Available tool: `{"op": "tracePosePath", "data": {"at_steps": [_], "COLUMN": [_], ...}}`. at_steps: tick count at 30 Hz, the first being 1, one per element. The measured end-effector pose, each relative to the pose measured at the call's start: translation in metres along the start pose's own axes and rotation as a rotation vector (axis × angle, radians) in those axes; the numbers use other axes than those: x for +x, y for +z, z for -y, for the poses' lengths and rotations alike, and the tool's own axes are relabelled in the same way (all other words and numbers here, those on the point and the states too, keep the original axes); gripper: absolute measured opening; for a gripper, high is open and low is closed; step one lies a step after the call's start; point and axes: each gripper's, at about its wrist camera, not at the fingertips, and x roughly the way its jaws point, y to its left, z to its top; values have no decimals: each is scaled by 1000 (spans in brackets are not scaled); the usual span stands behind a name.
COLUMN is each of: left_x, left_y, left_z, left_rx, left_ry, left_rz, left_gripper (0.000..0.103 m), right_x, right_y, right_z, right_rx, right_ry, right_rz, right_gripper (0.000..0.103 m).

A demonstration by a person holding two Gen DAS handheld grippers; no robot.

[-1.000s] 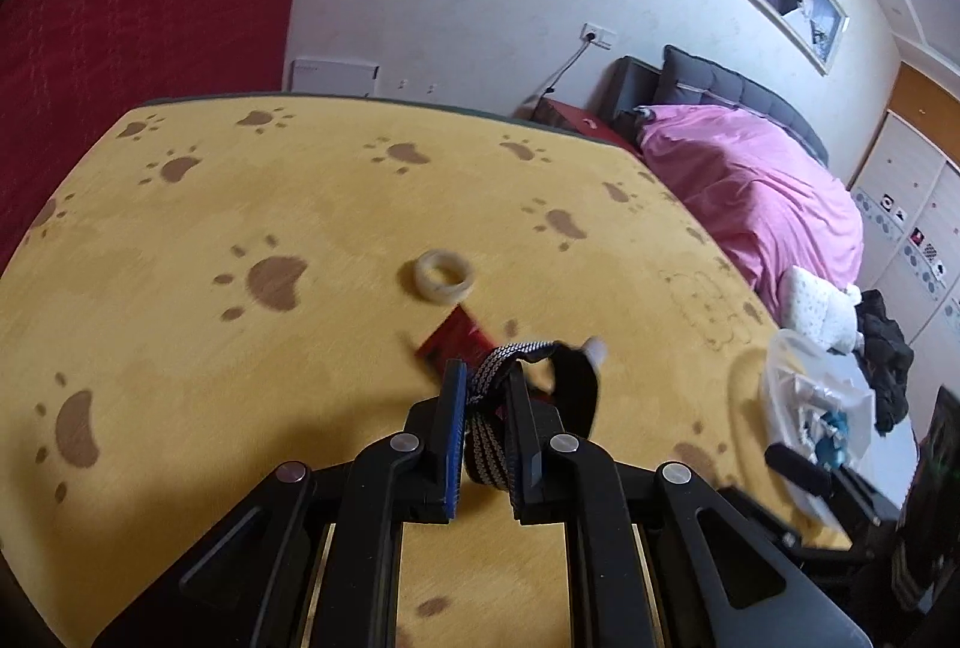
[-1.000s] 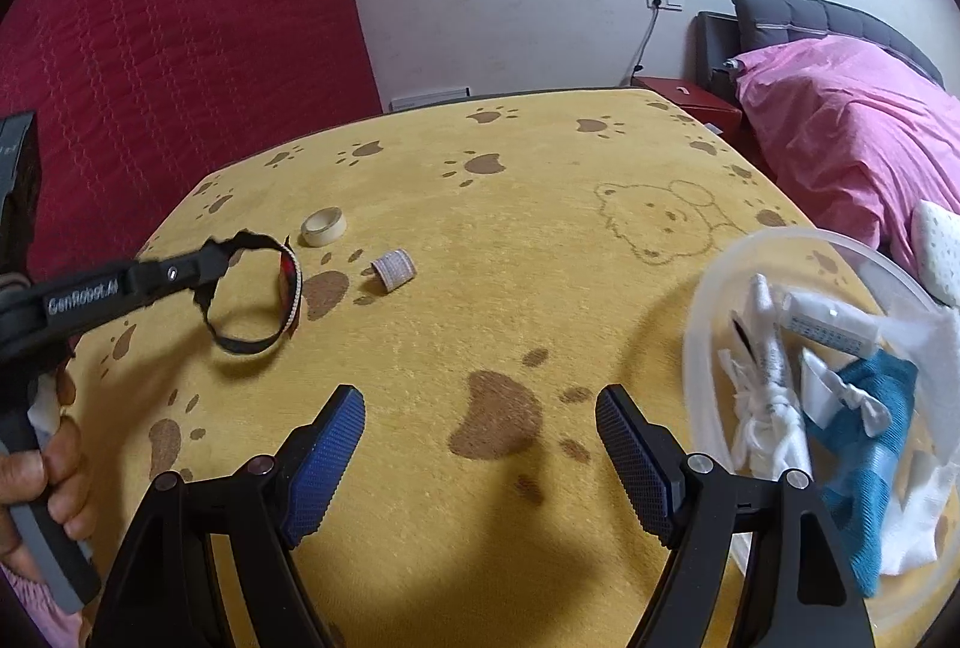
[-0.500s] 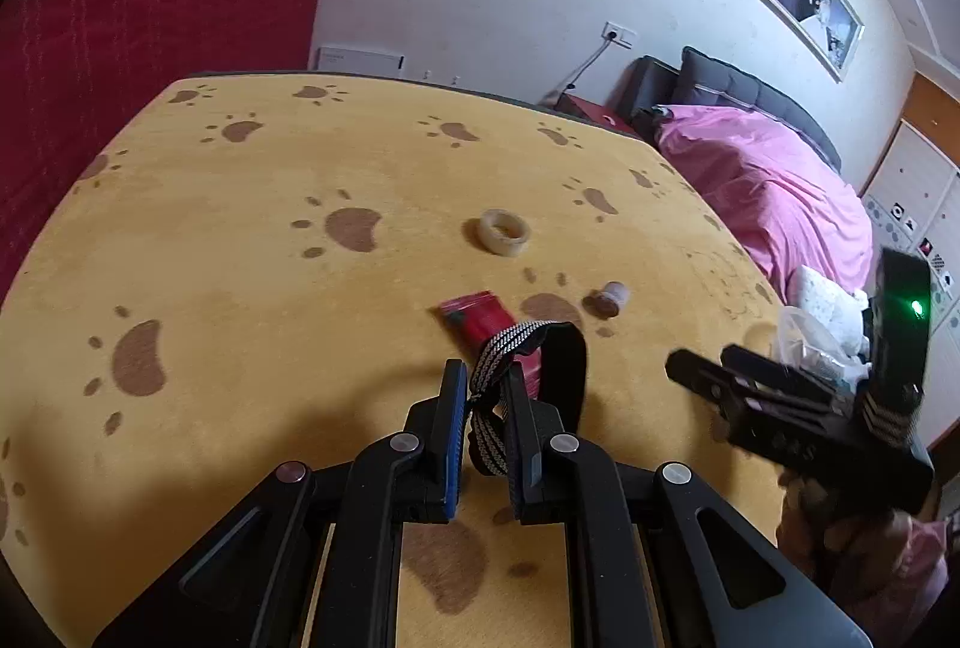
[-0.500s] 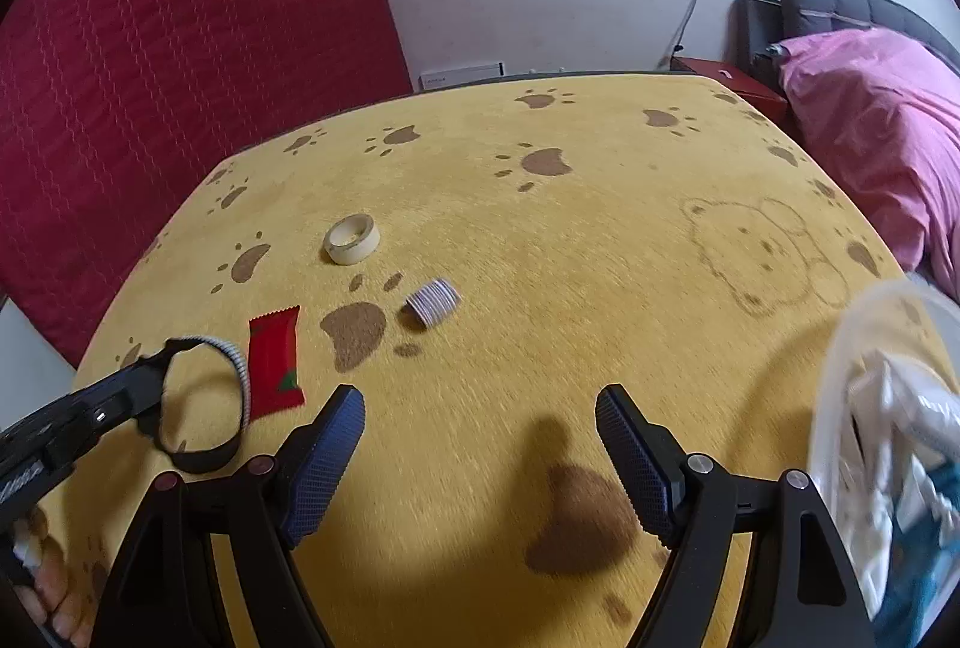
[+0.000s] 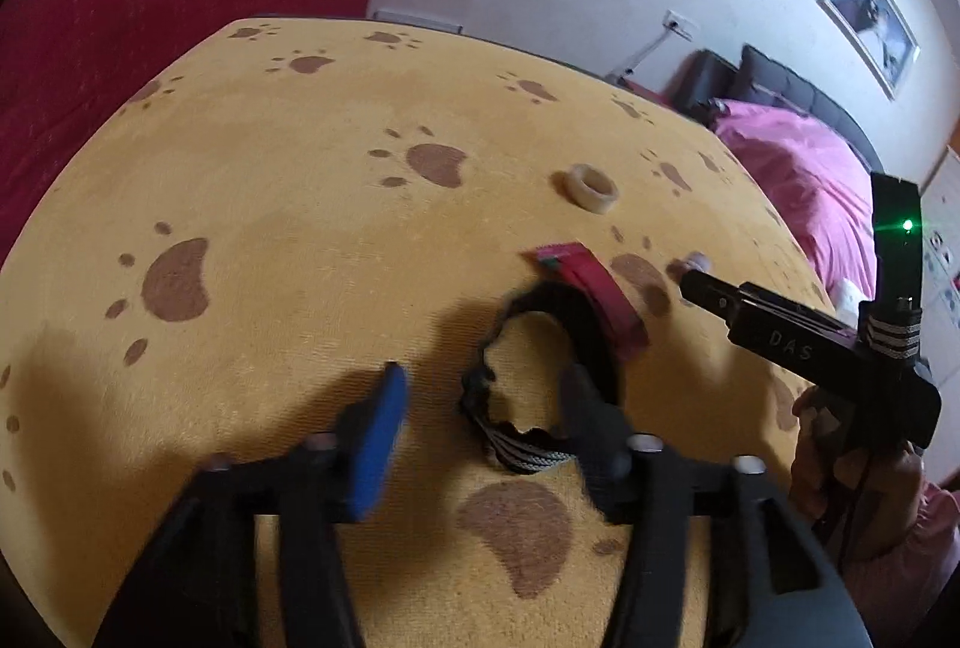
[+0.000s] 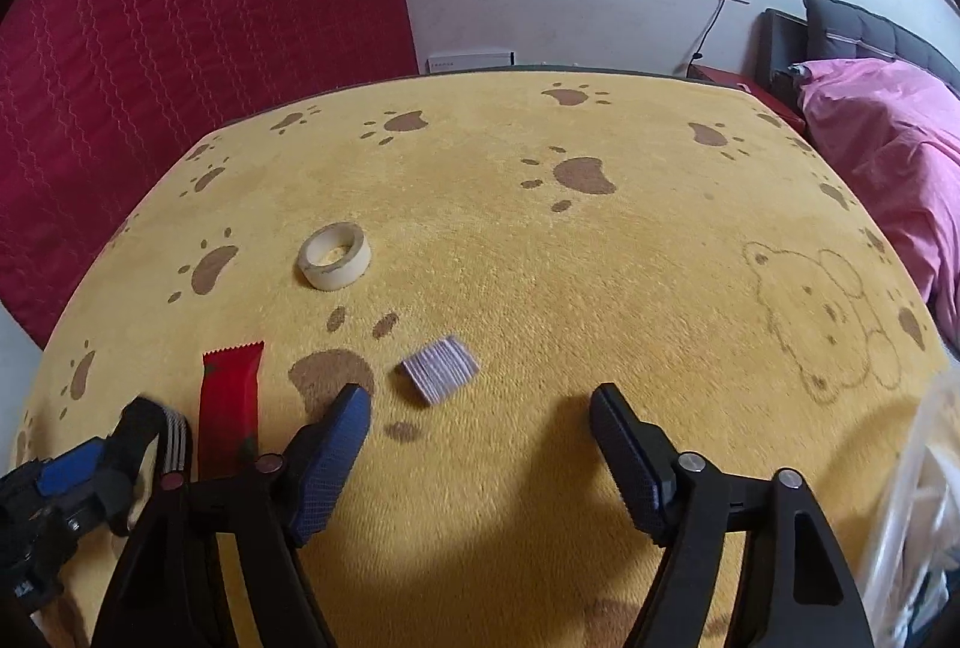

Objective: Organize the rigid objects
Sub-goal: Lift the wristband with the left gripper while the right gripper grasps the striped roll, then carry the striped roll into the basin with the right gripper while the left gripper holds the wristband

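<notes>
A black and striped elastic band lies on the yellow paw-print blanket, between the fingers of my left gripper, which is open and blurred. The band also shows in the right wrist view. A red wrapper lies just beyond the band. A cream tape roll sits farther back. A small lilac ribbed piece lies just ahead of my right gripper, which is open and empty.
A clear plastic container with white items stands at the right edge. A pink bed lies beyond the blanket on the right, a red quilt on the left. The right gripper body reaches in from the right.
My left gripper has opened and let go of the elastic band, which now lies on the blanket by the red wrapper. My right gripper has swung left toward the lilac piece.
</notes>
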Motion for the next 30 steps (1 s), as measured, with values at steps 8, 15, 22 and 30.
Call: {"op": "tracePosePath", "data": {"at_steps": [8, 15, 22, 30], "left_x": [0, 3, 12, 17], "left_y": [1, 1, 2, 4], "left_z": [1, 13, 27, 31], "left_rx": [-2, 26, 80, 108], "left_ry": [-6, -41, -44, -10], "left_rz": [-5, -21, -40, -13], "left_gripper": [75, 80, 83, 79], "right_x": [6, 0, -13, -30], "right_y": [8, 3, -7, -17], "right_z": [-5, 0, 6, 12], "right_rx": [-24, -6, 27, 59], "right_ry": [29, 47, 74, 99], "right_rz": [2, 4, 10, 26], "right_gripper": [38, 27, 27, 27]}}
